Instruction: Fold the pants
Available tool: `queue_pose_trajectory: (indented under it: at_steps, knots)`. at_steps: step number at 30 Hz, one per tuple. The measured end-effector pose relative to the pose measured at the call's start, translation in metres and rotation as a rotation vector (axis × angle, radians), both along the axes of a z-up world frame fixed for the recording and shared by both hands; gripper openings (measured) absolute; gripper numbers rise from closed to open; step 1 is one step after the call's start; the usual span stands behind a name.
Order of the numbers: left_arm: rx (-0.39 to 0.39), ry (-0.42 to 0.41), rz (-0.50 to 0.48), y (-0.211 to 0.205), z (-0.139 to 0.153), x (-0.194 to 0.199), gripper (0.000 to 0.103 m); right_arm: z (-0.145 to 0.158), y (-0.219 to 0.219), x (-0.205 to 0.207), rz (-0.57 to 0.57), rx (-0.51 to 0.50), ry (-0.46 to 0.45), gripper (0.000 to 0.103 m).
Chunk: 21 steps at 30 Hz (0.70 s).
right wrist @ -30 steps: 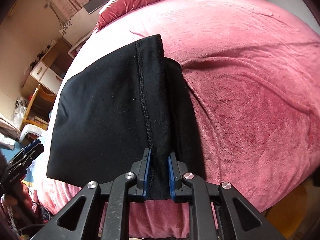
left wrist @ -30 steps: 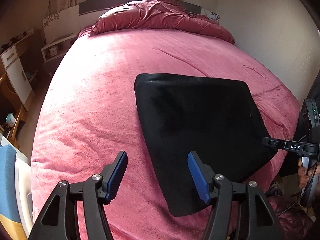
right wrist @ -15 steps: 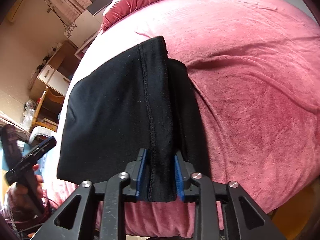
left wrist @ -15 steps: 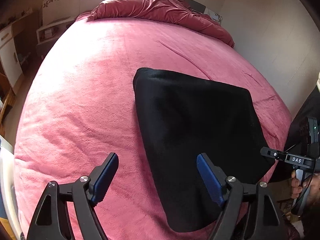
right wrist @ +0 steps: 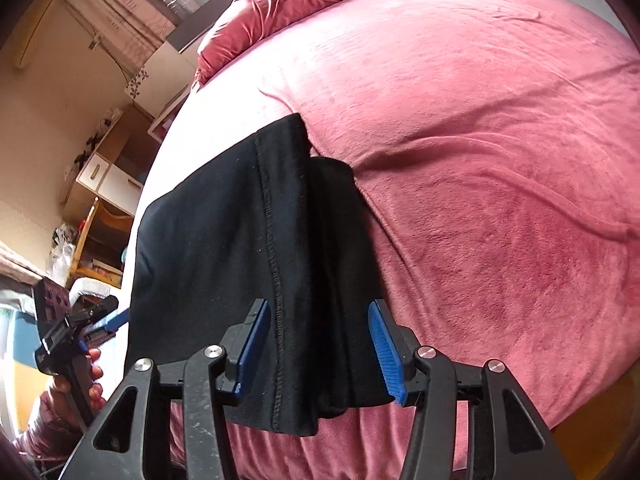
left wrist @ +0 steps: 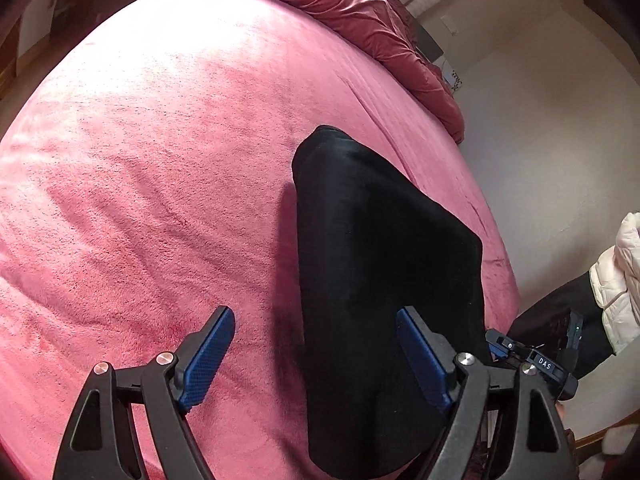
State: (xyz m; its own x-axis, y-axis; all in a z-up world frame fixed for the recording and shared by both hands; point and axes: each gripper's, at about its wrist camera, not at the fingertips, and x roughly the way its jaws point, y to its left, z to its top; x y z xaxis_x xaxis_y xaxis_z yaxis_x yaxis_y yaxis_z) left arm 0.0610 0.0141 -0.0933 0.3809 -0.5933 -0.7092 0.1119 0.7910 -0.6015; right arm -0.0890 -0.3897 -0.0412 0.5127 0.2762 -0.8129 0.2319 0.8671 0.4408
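Black pants [left wrist: 380,260], folded into a flat wedge-shaped stack, lie on the pink bed cover [left wrist: 140,200] near the bed's front edge. My left gripper [left wrist: 316,356] is open wide just above the pants' near left edge, with only the right finger over the cloth. In the right wrist view the pants [right wrist: 224,240] show a stitched seam and a folded layer beside it. My right gripper [right wrist: 320,348] straddles that near edge. Its jaws are opening, and the blue pads stand clear of the fabric on both sides.
A bunched red duvet [left wrist: 360,12] lies at the head of the bed. A pale wall [left wrist: 540,140] runs along one side. On the other side stand a white-and-wood cabinet [right wrist: 108,176] and cluttered shelves. A person's hand [right wrist: 92,376] holds the left gripper's handle.
The right jaws were shut on the pants' seam edge and have spread, letting the cloth go. The left jaws widened, and that gripper rolled and came down closer to the pants.
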Motion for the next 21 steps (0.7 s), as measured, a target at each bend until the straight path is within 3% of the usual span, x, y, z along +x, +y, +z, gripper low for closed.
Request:
queue_pose_trajectory:
  at_steps: [8,16,21]
  knots:
    - [-0.009,0.021,-0.040,-0.011,-0.007,0.000,0.083,-0.012,0.001,0.013,0.025,0.026,0.036,0.052]
    - [-0.026,0.043,-0.094,-0.031,-0.009,0.005,0.082,-0.023,-0.006,0.013,0.016,0.081,0.046,0.060]
    - [-0.038,0.060,-0.122,-0.042,-0.014,0.009,0.074,-0.030,-0.008,0.015,0.041,0.113,0.056,0.067]
